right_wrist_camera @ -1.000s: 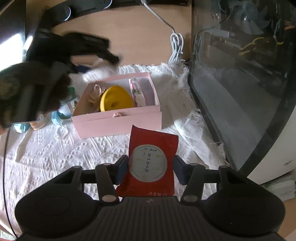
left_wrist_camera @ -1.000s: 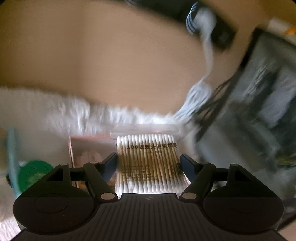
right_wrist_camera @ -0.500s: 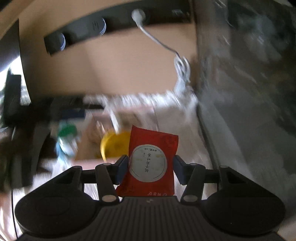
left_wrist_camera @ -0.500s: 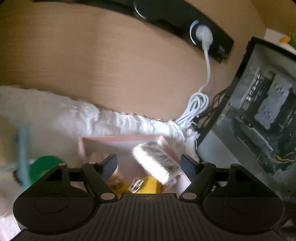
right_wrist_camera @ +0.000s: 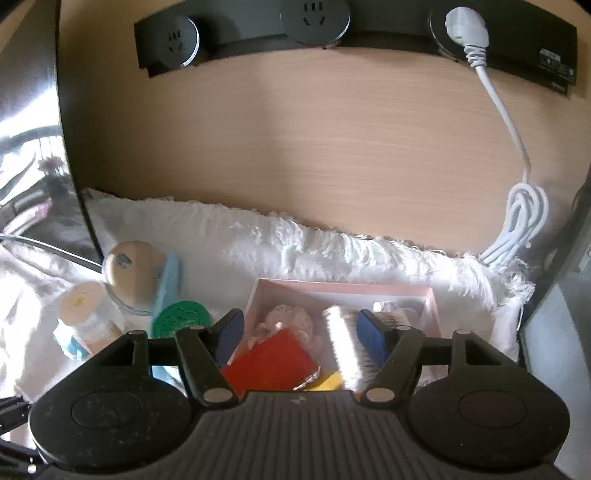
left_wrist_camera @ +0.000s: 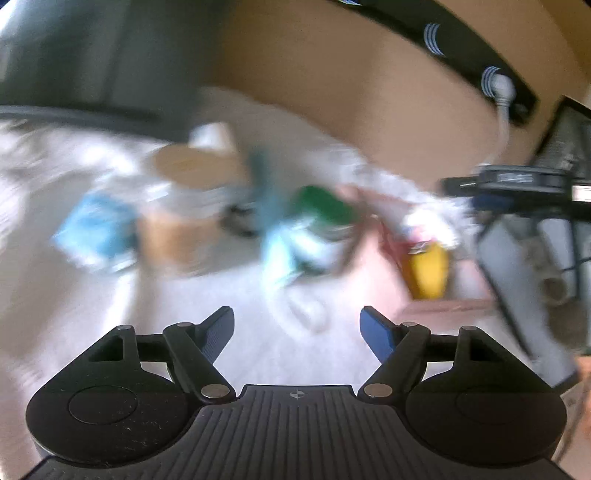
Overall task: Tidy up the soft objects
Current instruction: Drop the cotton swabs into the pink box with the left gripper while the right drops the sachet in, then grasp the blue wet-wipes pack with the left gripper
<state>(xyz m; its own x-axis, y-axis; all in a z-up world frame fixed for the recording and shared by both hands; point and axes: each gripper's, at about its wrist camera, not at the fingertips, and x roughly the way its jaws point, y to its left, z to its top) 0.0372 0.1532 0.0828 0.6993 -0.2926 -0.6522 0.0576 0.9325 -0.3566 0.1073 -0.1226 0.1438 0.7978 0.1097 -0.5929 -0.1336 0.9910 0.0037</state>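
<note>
A pink box (right_wrist_camera: 343,287) sits on a white fringed cloth (right_wrist_camera: 258,236). My right gripper (right_wrist_camera: 297,325) is open just above it. The red packet (right_wrist_camera: 273,363) lies loose in the box below the jaws, beside a cotton swab pack (right_wrist_camera: 343,350) and a yellow object (right_wrist_camera: 328,382). My left gripper (left_wrist_camera: 297,325) is open and empty over the cloth, to the left of the box (left_wrist_camera: 436,306). The left wrist view is motion blurred. The yellow object (left_wrist_camera: 428,271) and the other gripper (left_wrist_camera: 517,192) show at its right.
Left of the box stand a green lid (right_wrist_camera: 181,317), a round wooden mirror (right_wrist_camera: 135,273), a small bottle (right_wrist_camera: 86,310) and blue items (left_wrist_camera: 96,232). A black power strip (right_wrist_camera: 332,22) with a white cable (right_wrist_camera: 517,221) runs along the wooden wall. A dark computer case (left_wrist_camera: 561,236) stands at right.
My left gripper dropped the cotton swab pack into the box and swung left. My right gripper moved over the box, opened and let the red packet fall in.
</note>
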